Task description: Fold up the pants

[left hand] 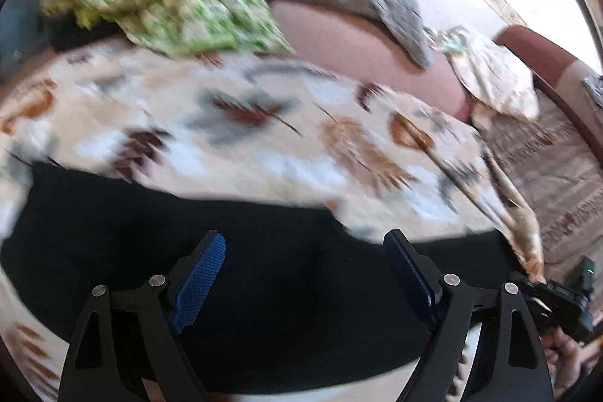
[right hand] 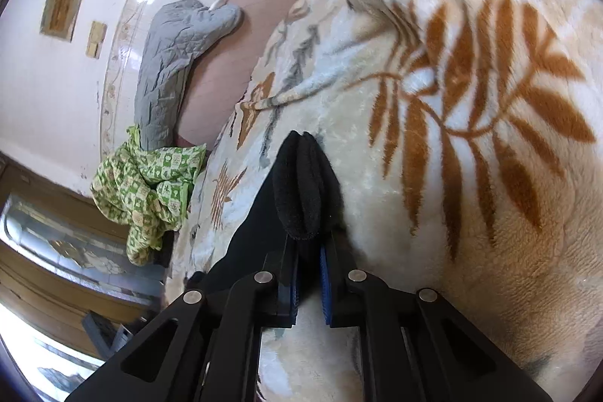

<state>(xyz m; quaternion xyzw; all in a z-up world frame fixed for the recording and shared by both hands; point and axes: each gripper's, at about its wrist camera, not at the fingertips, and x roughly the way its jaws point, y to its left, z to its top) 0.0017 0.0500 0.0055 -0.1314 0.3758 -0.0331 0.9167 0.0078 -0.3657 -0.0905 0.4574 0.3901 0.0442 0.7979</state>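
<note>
Left wrist view: the left tool [left hand: 305,292] hangs released, jaws wide, just above the black pants [left hand: 264,289] spread across the near edge of the leaf-print blanket [left hand: 264,123] on the bed, and the blur suggests it could snag or miss the cloth if it closes carelessly. Right wrist view: the right tool [right hand: 309,247] is clenched on a bunched end of the pants, but the pinch looks small, so a hard pull may slip it free or drag the fold crooked.
</note>
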